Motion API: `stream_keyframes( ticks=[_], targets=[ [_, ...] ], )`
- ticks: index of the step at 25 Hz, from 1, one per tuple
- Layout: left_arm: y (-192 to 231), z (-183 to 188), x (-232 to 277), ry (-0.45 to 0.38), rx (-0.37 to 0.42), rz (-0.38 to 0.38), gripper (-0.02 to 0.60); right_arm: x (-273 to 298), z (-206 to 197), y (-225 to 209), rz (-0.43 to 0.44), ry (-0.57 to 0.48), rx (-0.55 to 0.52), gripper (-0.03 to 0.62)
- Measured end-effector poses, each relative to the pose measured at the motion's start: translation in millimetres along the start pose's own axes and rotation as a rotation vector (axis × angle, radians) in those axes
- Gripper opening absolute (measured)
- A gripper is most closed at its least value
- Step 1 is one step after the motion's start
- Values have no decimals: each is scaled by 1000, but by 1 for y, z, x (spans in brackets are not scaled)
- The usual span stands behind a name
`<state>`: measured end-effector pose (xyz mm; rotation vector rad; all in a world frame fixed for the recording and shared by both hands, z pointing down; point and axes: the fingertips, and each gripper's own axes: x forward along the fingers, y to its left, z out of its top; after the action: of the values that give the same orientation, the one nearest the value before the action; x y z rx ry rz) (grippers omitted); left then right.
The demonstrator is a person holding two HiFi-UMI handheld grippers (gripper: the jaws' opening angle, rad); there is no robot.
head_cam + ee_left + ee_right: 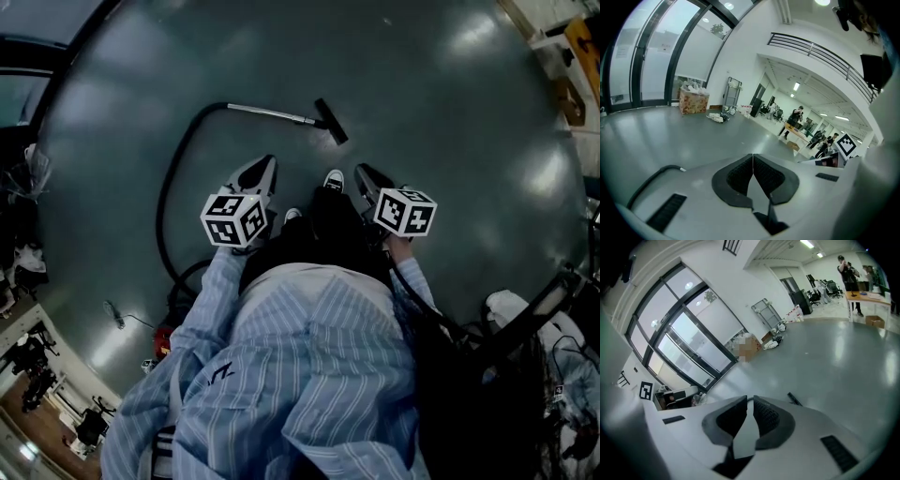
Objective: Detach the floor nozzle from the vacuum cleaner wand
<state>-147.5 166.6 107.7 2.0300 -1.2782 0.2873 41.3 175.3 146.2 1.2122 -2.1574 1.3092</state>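
Wide grey floor (450, 112), smooth and glossy, patched with ceiling-light glare; open hall, tall dark-framed glazing (651, 51), white walls (740, 51). Blue-white striped shirt (309, 375) filling the lower head view. Long black flexible hose (165, 187) curving from lower left up to a straight shiny metal wand (267, 113). Flat black bar-shaped nozzle (331, 121) joined at the wand's far end, lying on the floor ahead of the shoes (334, 178), well apart from both tools. White smooth-shelled left hand-held gripper (269, 164), black ribbed pads (738, 176) pressed tip to tip, nothing held. Same-built right hand-held gripper (360, 172), closed too, empty. Black-and-white marker cubes (234, 217) on each.
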Motion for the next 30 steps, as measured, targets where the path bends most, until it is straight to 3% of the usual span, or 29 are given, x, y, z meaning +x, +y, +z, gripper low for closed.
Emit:
stream_keyframes(
  ticks=[4,7,11,15,23,26,30],
  targets=[
    [10,11,27,36,31,114,8,19,19,-21,35,37,-26,26],
    [12,17,54,64,64,128,8,34,31,-36,66,67,-51,28],
    [9,11,80,128,76,100,8,49,21,-52,78,141,-73,36],
    [22,-5,123,204,113,66,8,81,6,-76,83,203,-93,96],
    [54,-51,232,378,307,-66,9,160,-6,-129,68,264,-122,146],
    [74,-78,275,404,274,-109,9,199,-21,-161,32,306,-131,149],
    [120,-118,330,439,198,-109,9,259,-47,-207,-13,360,-118,155]
  ],
)
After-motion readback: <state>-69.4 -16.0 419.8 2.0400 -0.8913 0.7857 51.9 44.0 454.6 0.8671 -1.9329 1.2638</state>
